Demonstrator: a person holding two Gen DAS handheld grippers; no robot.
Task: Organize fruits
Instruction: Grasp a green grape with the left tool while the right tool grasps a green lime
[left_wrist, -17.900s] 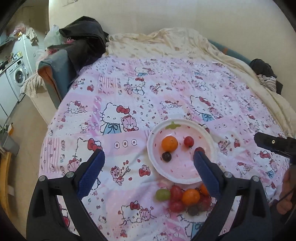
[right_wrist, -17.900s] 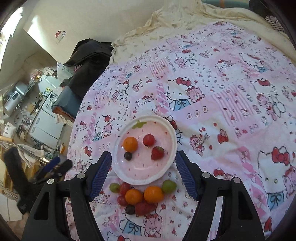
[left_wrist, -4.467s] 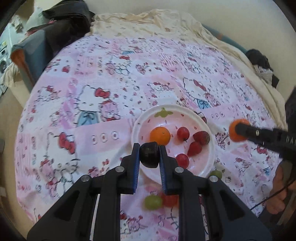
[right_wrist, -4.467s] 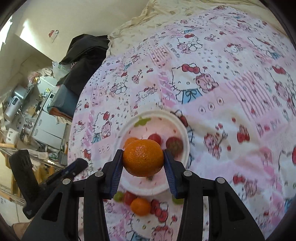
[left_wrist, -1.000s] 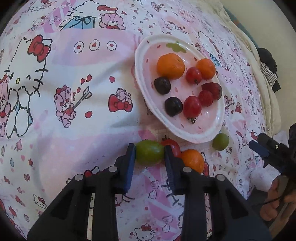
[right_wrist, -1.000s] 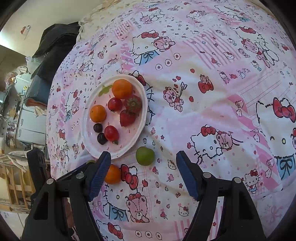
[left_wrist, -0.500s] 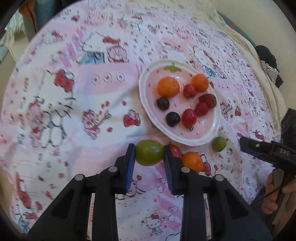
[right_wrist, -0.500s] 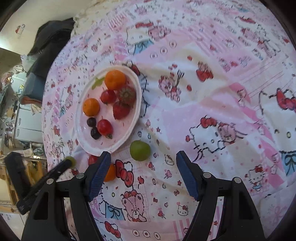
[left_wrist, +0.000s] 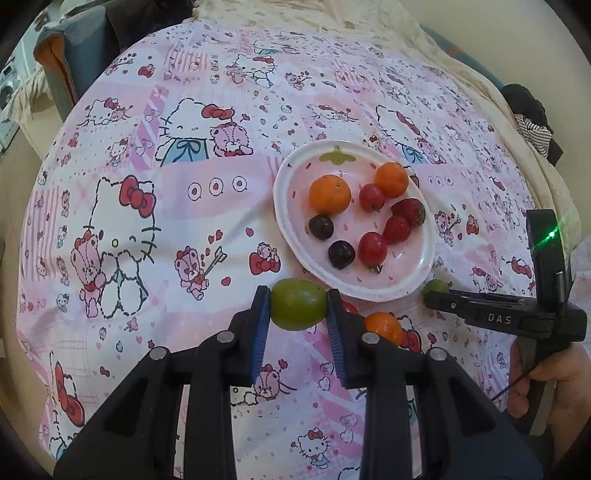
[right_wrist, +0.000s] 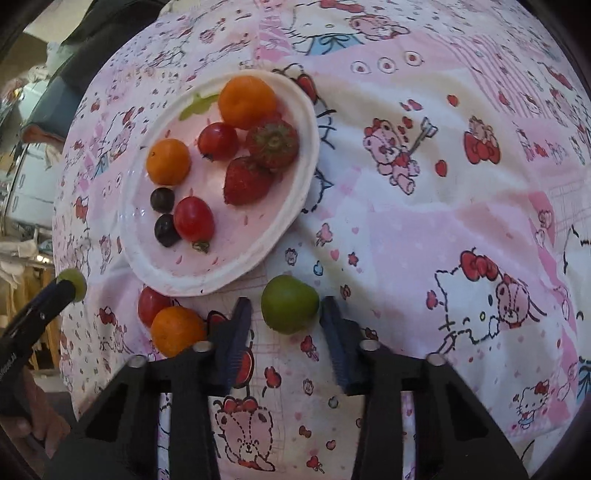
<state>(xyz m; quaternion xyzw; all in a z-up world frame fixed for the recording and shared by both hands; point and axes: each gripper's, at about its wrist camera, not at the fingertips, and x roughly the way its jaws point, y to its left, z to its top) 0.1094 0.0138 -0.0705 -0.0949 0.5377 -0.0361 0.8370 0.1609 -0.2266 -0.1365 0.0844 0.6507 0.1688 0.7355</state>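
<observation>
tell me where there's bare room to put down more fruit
plate: bare strip along its near rim below the cherry tomato, and a patch by the leaf print. cloth beyond the far rim is open. crowded just off the near rim: loose orange, loose tomato.

Both point steeply down: the left gripper (left_wrist: 298, 312) has its fingers clamped on a green fruit (left_wrist: 297, 303), while the right gripper (right_wrist: 286, 315), its fingers having just been closing, pinches a second green fruit (right_wrist: 290, 302).
</observation>
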